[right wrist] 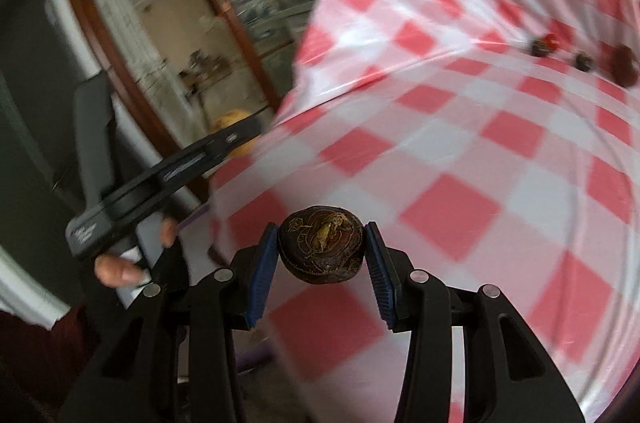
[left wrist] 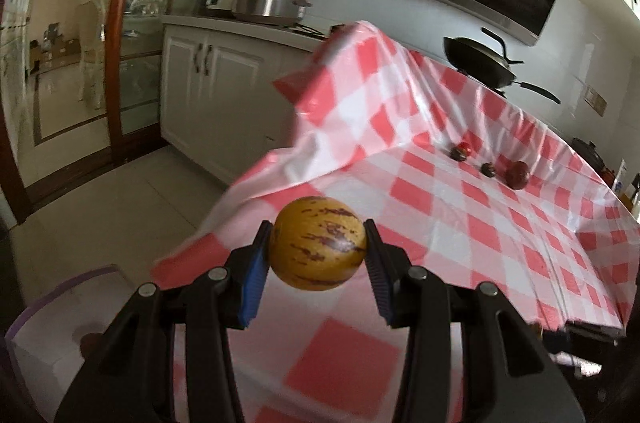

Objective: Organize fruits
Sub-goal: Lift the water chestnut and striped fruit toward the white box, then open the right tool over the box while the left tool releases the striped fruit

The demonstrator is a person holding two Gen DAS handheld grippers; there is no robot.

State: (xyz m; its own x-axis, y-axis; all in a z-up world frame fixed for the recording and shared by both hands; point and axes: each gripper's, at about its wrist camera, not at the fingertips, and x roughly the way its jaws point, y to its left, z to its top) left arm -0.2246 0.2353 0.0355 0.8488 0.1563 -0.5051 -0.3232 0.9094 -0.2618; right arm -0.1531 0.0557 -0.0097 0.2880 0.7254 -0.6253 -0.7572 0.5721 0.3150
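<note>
Ahead of both sets of fingers I see the red-and-white checked tablecloth spreading away, draped over something tall at its far end. Below and to the left of my left fingers sits a white box with a purple rim. My left gripper is clamped on a yellow fruit with dark purple streaks, its blue pads pressing both sides and the fruit hanging clear above the cloth. My right gripper is closed on a dark brown wrinkled fruit, pinched between the pads. Far beyond the fingertips, to the right on the cloth, lie a few small dark fruits close together.
</note>
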